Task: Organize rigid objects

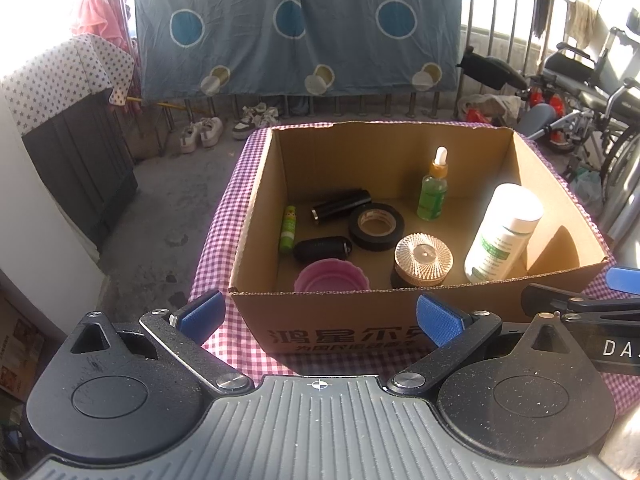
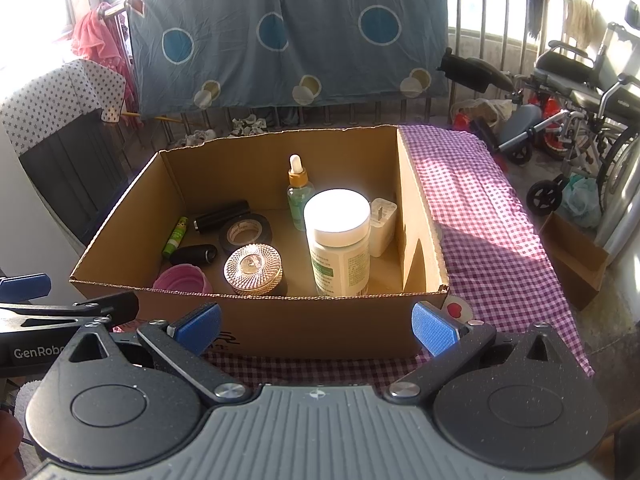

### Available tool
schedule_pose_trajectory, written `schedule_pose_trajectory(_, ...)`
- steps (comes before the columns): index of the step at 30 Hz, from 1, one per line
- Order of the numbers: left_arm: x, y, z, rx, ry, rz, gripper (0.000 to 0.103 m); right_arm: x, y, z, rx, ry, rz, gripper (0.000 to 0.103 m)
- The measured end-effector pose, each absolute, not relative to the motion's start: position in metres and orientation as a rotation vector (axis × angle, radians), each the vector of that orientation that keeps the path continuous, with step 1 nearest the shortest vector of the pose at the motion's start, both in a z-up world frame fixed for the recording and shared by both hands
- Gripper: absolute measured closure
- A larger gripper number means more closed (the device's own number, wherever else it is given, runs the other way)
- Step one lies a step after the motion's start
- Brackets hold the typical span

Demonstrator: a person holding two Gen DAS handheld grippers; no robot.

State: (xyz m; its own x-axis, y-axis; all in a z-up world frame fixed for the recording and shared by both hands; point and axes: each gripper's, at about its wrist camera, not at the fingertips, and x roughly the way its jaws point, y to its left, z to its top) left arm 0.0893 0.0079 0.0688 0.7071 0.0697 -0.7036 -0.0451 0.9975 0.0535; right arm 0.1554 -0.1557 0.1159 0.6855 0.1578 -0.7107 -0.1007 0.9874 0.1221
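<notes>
Left gripper [image 1: 319,316]: hanging wide open, holding nothing.
Right gripper [image 2: 316,327]: also gaping wide, empty.
Open brown cardboard box [image 2: 280,326]: sitting on purple checked cloth [image 2: 492,216], holding tall white plastic bottle [image 2: 340,240].

Each gripper [image 1: 318,314] [image 2: 316,322] has blue ribbed pads [image 1: 202,314], black speckled arms with silver screws and a grey ribbed body.

Home balcony: bedsheet [image 1: 296,28] drying on railing [image 1: 508,20], shoes [image 1: 202,133], wheelchair [image 2: 580,92].
</notes>
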Motion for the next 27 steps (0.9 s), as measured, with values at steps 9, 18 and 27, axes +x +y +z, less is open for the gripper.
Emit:
schedule_pose_trajectory(9,0.0892,0.0099,0.0693,0.031,0.785,0.064,0.001,0.1552,-0.1556,0.1157,0.076,0.803,0.147,0.0)
schedule_pose_trajectory(18,0.0893,0.01,0.0693,0.031,0.785,0.064,0.001,0.1552,-0.1554,0.116,0.076,0.804,0.147,0.0)
schedule_pose_trajectory(27,0.0892,0.0104,0.0693,0.031,0.786,0.065,0.001,0.1553,-0.156,0.1156,0.078,0.806,0.148,0.0)
